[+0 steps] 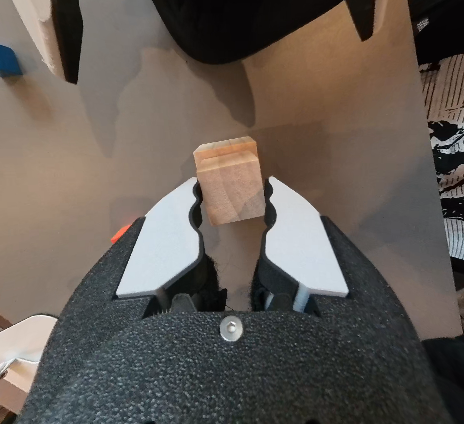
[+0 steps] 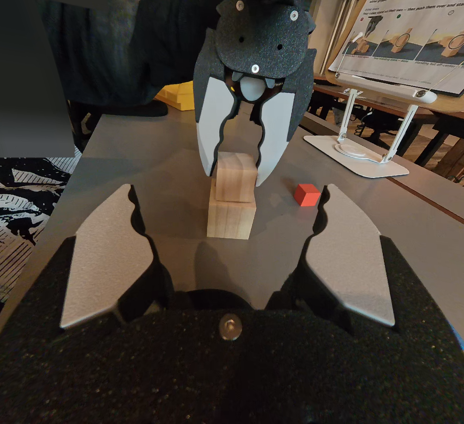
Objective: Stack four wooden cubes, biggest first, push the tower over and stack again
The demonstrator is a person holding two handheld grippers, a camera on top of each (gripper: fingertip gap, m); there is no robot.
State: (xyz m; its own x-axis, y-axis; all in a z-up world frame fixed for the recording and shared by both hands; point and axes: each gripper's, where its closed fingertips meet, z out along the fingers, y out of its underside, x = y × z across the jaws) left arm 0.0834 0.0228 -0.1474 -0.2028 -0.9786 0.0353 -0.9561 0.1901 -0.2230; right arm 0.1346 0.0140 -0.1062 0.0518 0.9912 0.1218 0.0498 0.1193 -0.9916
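Grey and matte, the worktop (image 2: 140, 161) carries everything we see, with a black-and-white patterned rug (image 2: 22, 201) on the floor off its edge. At the far right a white stand (image 2: 361, 158) props up a printed instruction sheet (image 2: 406, 23), and behind the tower a person's dark sleeve (image 2: 130, 43) reaches in. We hold the right gripper (image 2: 227, 216) low and back from the stack, its jaws spread wide with nothing between them; through the gap we look straight at the tower. We hold the left gripper (image 1: 232, 201) from above, pointing down, its jaws narrowed around the second wooden cube (image 1: 232, 193), with the left finger (image 1: 175, 211) against its side and the right finger just beside the other; whether that one presses we cannot tell. That cube sits on the biggest wooden cube (image 2: 229, 220), which stands on the worktop near its middle. The upper cube is set slightly off the lower one, overhanging toward the right in the right wrist view. Beyond the sleeve lies a yellow block (image 2: 180, 95) near the worktop's far edge. A small red cube (image 2: 306, 195) rests on the worktop to the right of the tower, apart from it. In the left wrist view a blue block (image 1: 8, 60) shows at the left border.
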